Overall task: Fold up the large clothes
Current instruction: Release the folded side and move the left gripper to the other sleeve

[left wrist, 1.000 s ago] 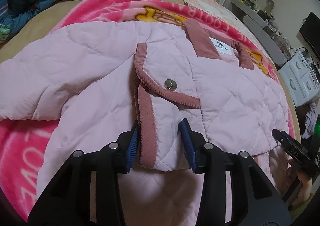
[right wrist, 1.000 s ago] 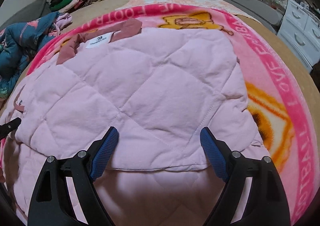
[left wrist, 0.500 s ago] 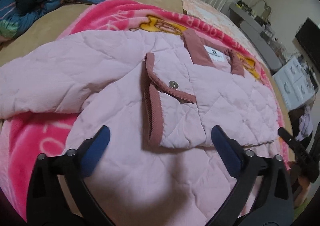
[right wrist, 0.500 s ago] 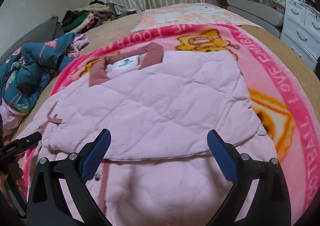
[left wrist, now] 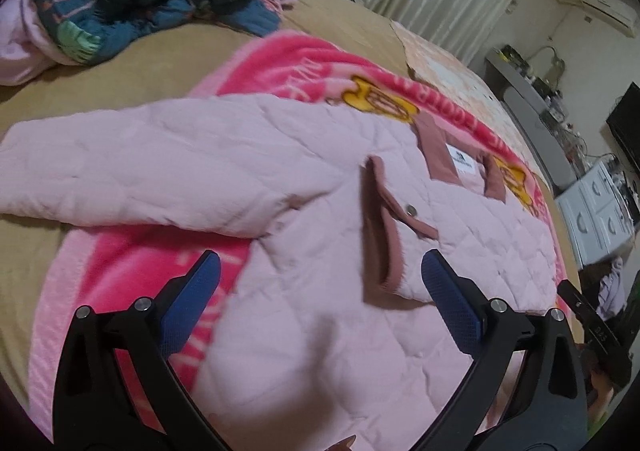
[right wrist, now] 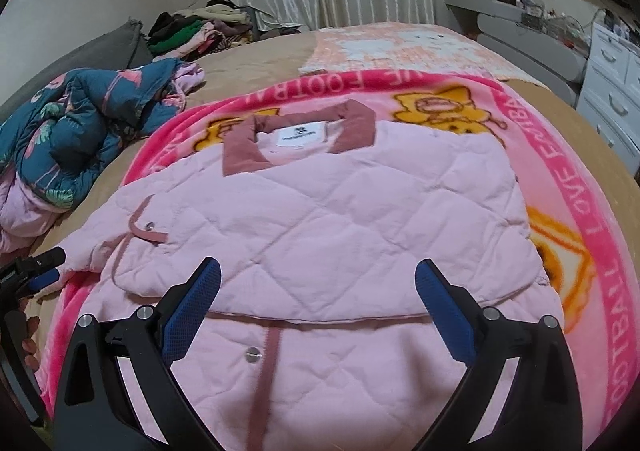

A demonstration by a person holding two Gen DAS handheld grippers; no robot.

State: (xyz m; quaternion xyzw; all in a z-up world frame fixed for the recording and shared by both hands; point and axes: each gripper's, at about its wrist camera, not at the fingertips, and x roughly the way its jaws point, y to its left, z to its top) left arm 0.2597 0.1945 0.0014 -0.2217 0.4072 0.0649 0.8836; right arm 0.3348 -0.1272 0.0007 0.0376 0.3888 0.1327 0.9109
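A pale pink quilted jacket (left wrist: 328,179) lies on a pink cartoon blanket (left wrist: 132,263), its dusty-rose collar (right wrist: 296,139) at the far end. One sleeve is folded across the body, and its corduroy cuff with a snap (left wrist: 400,219) rests on top. The other sleeve (left wrist: 140,171) stretches out to the left. My left gripper (left wrist: 320,257) hovers open above the jacket's near part, holding nothing. My right gripper (right wrist: 318,264) is also open and empty, above the folded edge over the front placket (right wrist: 272,347). Each gripper shows at the edge of the other's view.
A crumpled teal quilt (right wrist: 80,139) lies on the tan bed at the far left. Piled clothes (right wrist: 192,31) sit by the curtains. White drawers (right wrist: 612,99) and a cluttered shelf stand at the right. A hand (right wrist: 28,343) shows at the left edge.
My left gripper let go of the folded sleeve's cuff end and opened wide. Both grippers drew back and rose, so more of the jacket and bed is in view.
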